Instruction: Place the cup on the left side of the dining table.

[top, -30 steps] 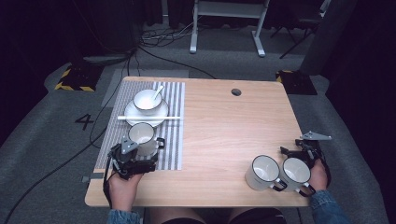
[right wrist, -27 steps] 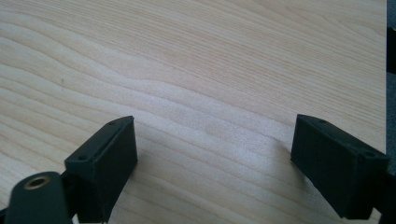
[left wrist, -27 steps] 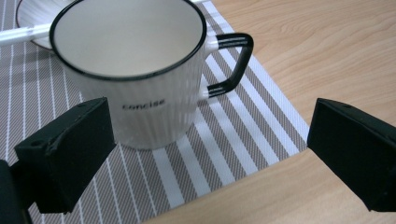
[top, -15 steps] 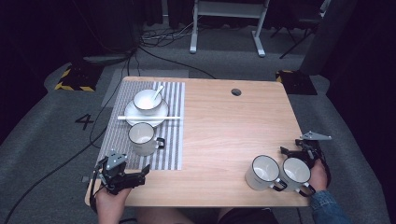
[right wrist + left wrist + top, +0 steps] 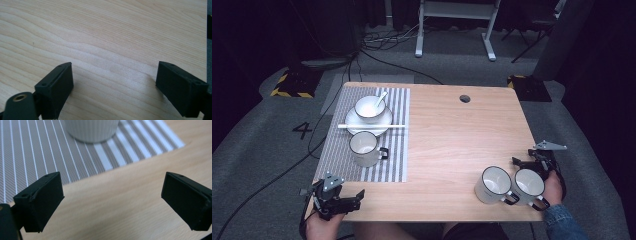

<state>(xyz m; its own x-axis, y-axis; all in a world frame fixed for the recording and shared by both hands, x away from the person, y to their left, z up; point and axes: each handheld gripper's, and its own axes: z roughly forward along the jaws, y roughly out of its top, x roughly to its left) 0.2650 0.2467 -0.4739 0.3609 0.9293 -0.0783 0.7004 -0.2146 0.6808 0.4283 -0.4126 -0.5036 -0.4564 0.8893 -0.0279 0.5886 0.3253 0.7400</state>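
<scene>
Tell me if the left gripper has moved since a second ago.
Yes. The left gripper has pulled back from the mug on the striped placemat toward the table's near edge, jaws open.

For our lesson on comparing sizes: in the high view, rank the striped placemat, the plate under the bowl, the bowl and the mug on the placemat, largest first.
1. Striped placemat, by far the largest.
2. Plate, its rim showing around the bowl.
3. Bowl and mug: their rims look about alike, so I won't rank them.
</scene>
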